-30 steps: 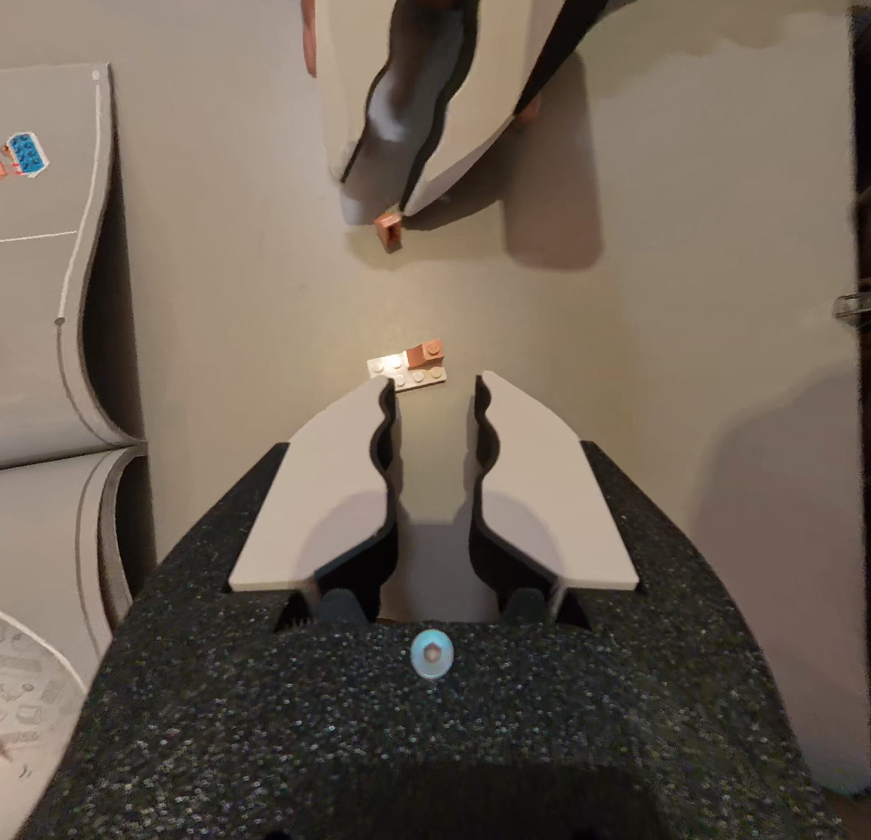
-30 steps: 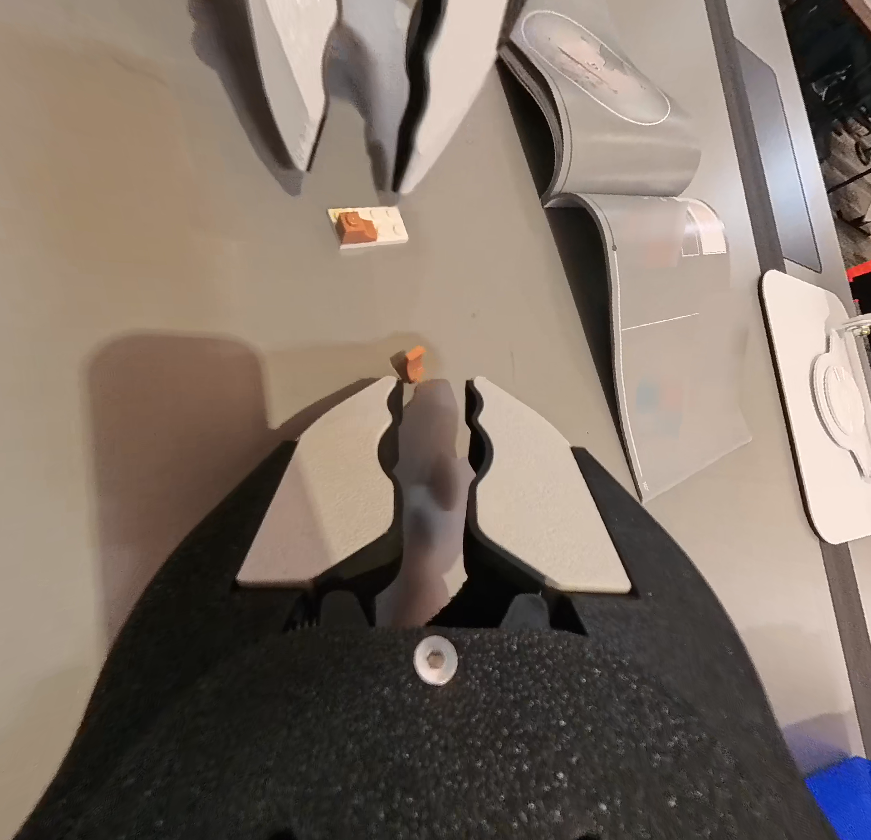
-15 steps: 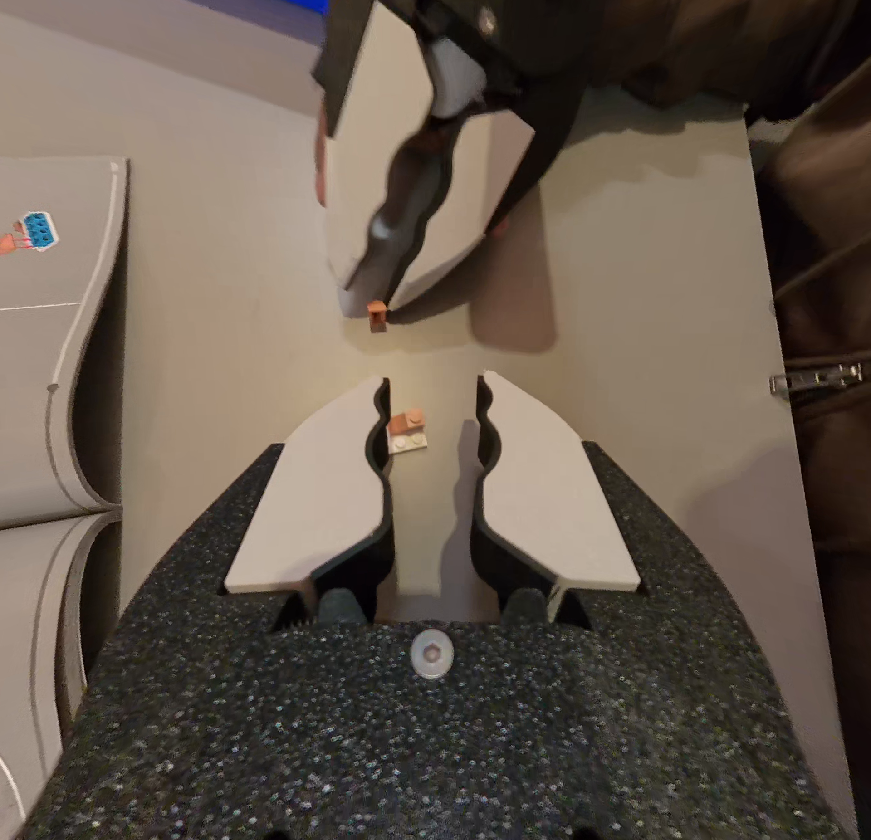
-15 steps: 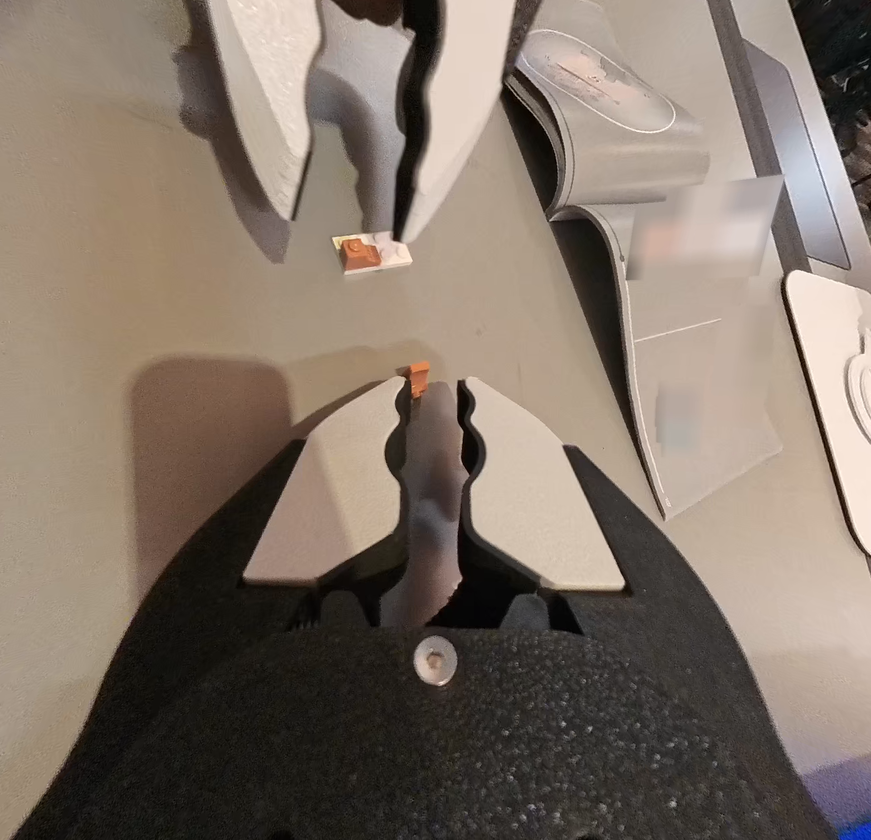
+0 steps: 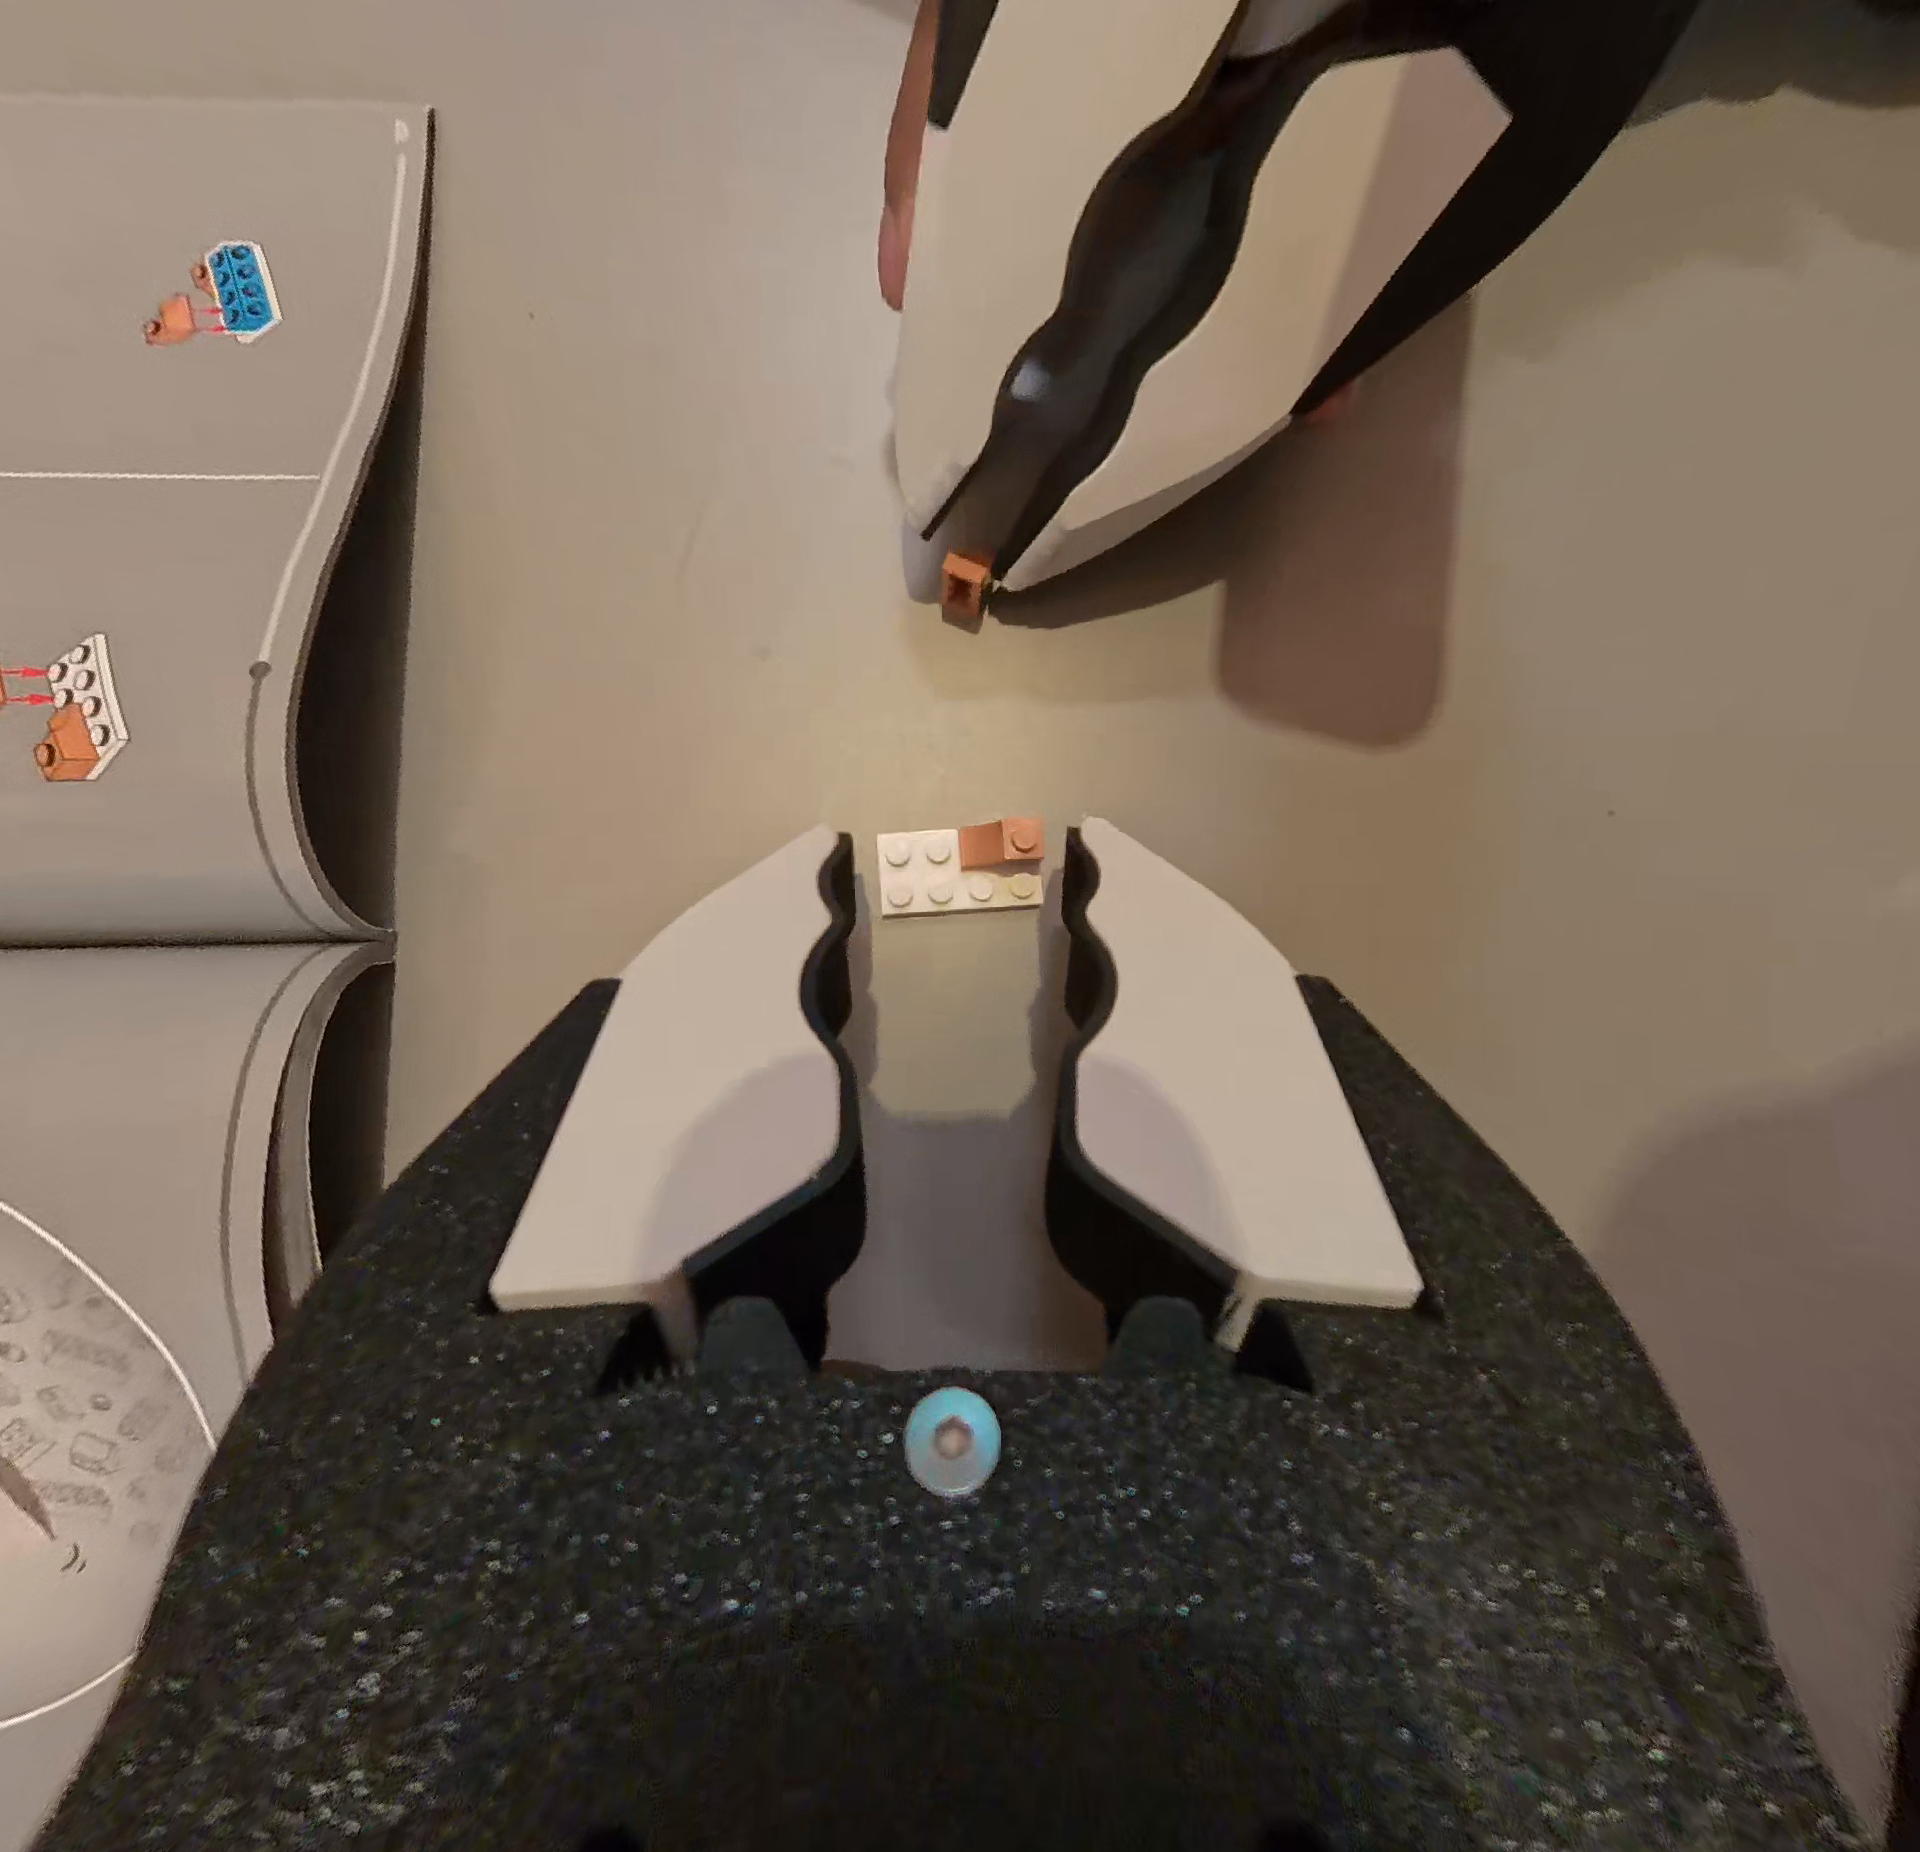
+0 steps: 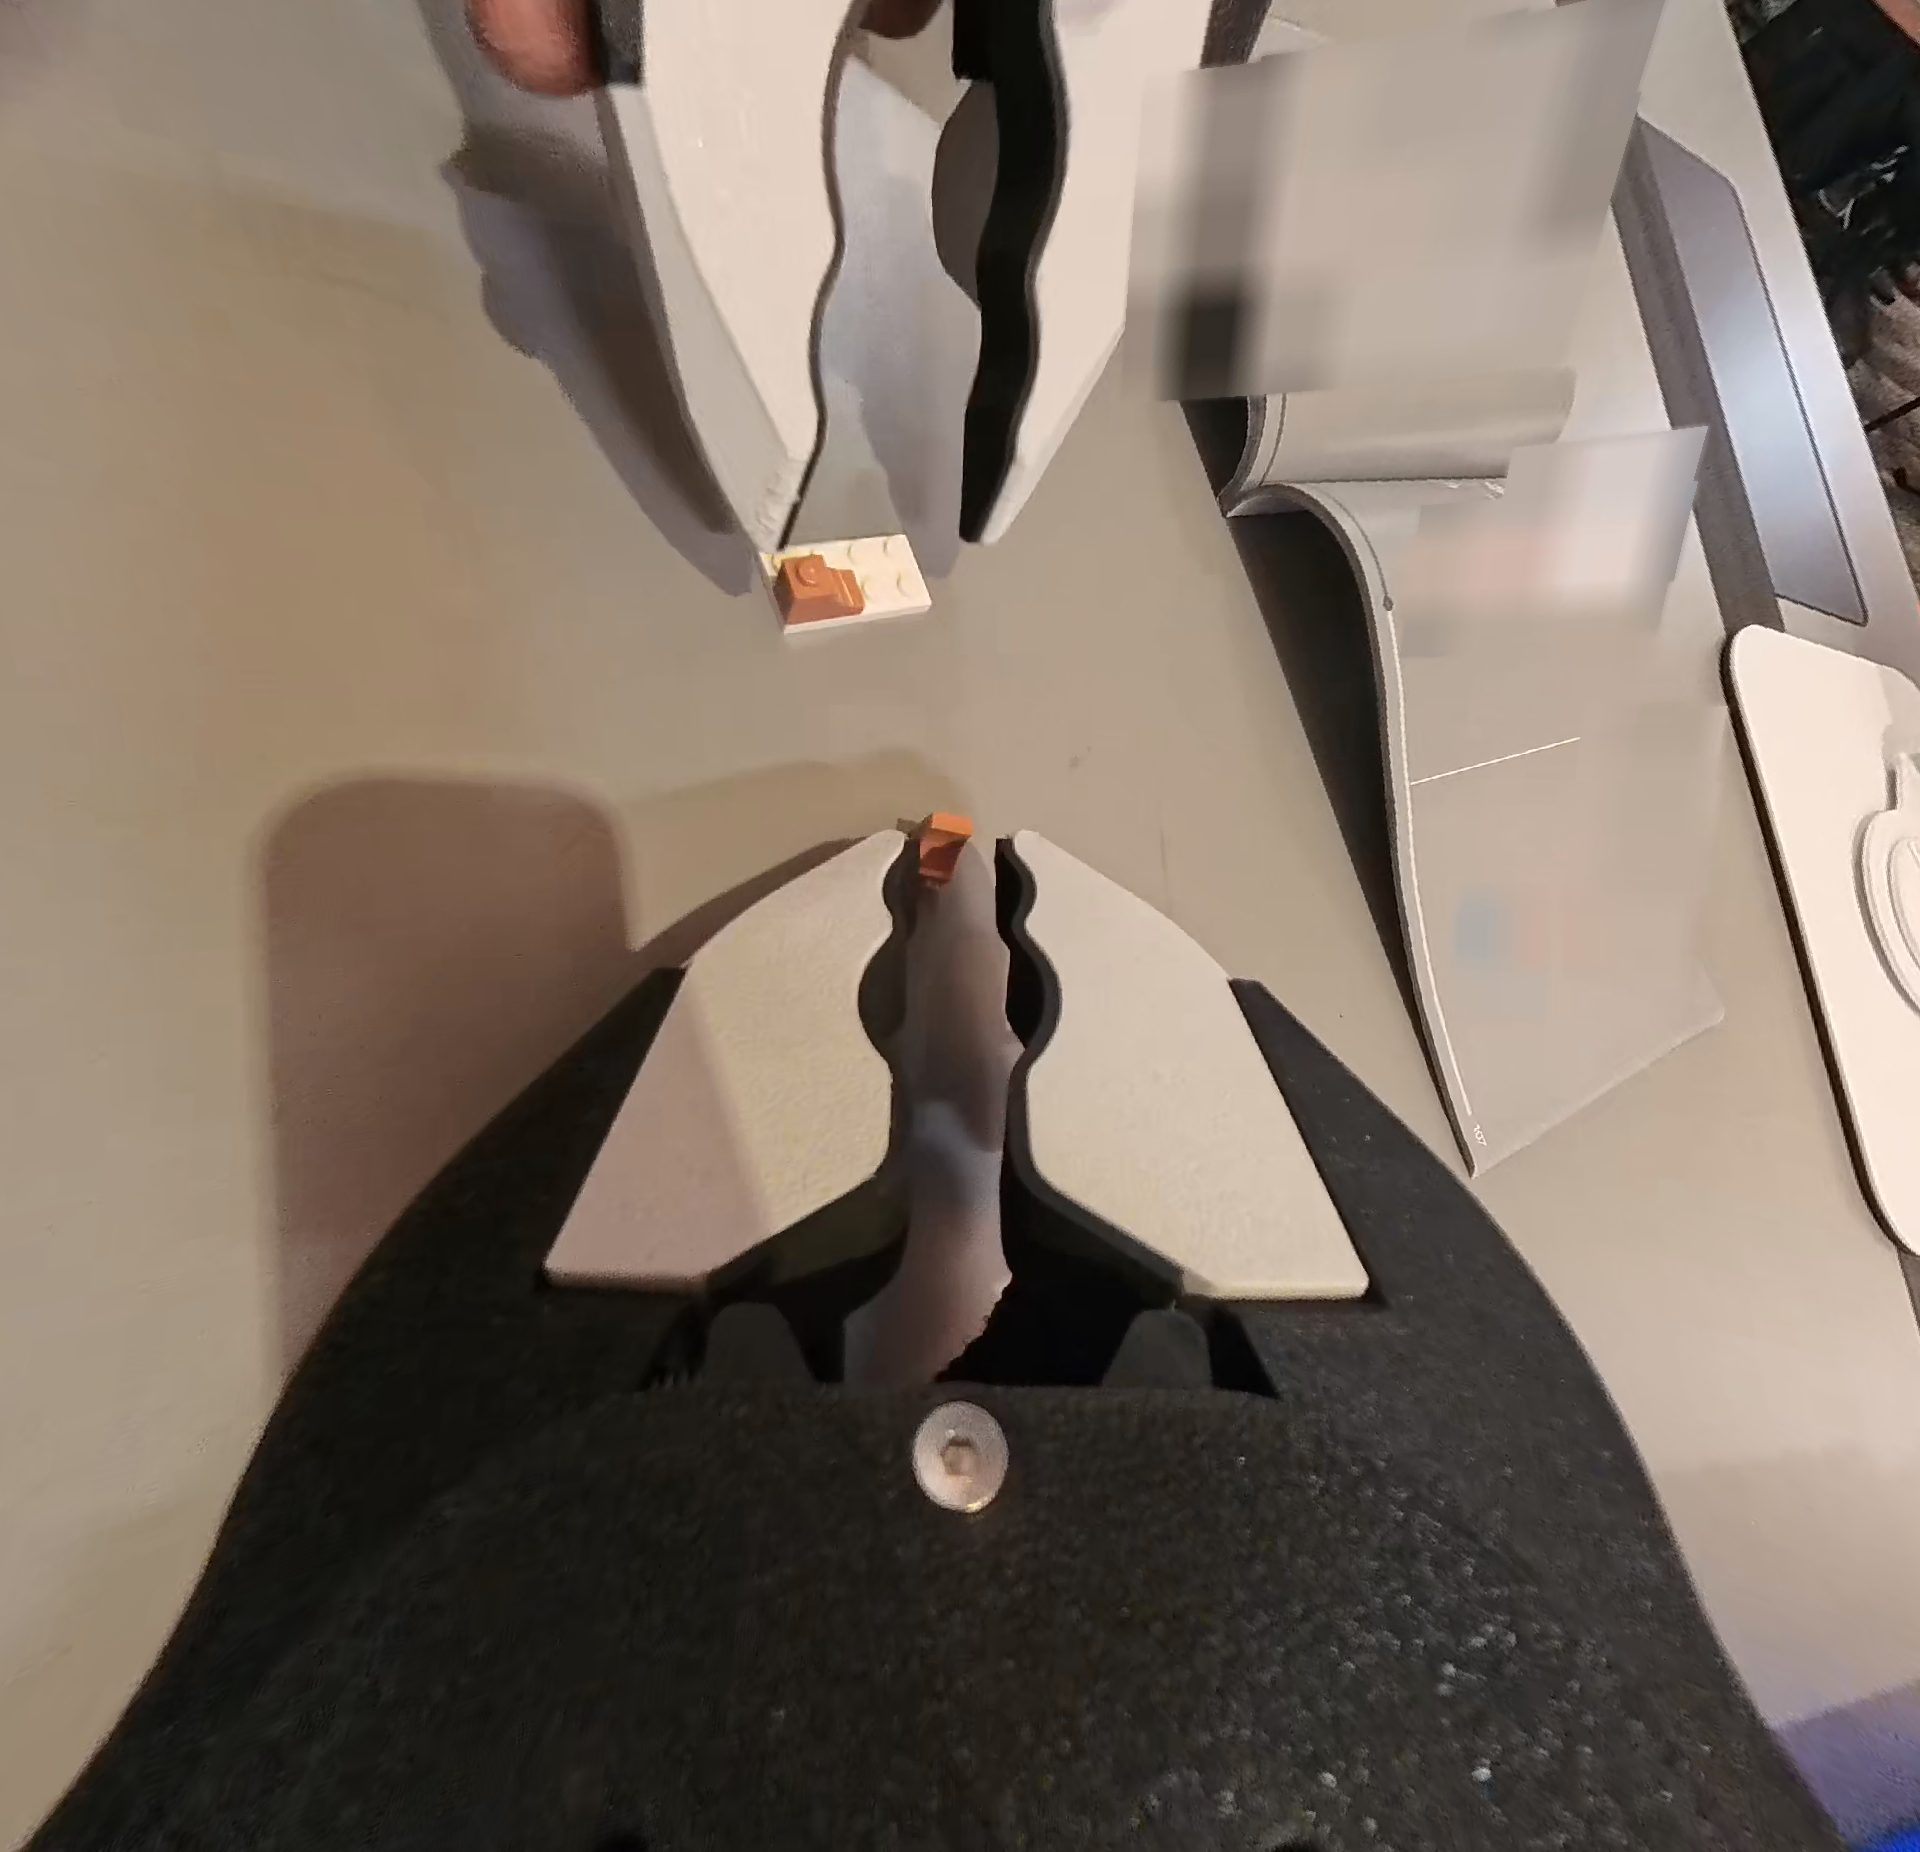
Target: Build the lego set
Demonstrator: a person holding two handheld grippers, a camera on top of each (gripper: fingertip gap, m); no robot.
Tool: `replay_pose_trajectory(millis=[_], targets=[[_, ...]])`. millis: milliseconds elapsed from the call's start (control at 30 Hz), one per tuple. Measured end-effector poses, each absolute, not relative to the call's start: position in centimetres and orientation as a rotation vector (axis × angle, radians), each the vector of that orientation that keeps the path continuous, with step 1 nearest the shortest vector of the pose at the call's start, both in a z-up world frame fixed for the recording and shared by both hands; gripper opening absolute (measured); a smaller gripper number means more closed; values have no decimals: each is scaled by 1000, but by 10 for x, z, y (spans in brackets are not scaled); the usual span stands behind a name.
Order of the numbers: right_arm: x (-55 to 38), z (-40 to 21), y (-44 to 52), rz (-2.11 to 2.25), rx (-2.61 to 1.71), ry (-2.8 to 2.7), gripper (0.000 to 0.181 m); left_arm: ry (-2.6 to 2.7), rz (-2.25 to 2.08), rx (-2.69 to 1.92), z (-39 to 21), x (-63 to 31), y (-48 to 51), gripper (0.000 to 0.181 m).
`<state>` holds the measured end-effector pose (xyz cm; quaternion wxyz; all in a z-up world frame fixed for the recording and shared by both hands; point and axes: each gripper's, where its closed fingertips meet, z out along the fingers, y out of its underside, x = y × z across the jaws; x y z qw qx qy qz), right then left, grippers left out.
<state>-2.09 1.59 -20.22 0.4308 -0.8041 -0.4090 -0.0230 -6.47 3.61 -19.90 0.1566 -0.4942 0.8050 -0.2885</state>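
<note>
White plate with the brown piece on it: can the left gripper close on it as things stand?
Probably yes: the left gripper is open, its fingertips flanking the white plate, with nothing between.

Warm, dim indoor light falls from above, throwing a soft-edged rectangular shadow on the table (image 5: 644, 431) beside the right gripper (image 5: 971, 555). A pale glow pools around the white plate (image 5: 958, 872), which stays sharp. Wide-angle distortion bends the open booklet (image 5: 187, 514) left of it, and mosaic patches blur the booklet in the right wrist view.

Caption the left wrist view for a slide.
Open left gripper brackets a white studded plate carrying an orange brick; right gripper holds a small orange piece beyond.
</note>
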Motion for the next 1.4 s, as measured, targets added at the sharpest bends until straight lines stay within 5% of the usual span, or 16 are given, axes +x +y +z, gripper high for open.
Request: replay_pose_trajectory(millis=[500, 633, 967, 1400], targets=[[-22, -202, 14, -64, -1991, -1034, 14, 2423, -688, -1328, -211, -82, 49, 32], [-23, -202, 14, -66, -1989, -1035, 14, 2355, -802, -1417, -198, -83, 53, 45], [-23, -202, 14, -65, -1991, -1034, 13, 2335, -677, -1690, -211, -92, 48, 42], [-23, -202, 13, -62, -1992, -1036, 13, 2357, -707, -1541, -209, -83, 39, 53]])
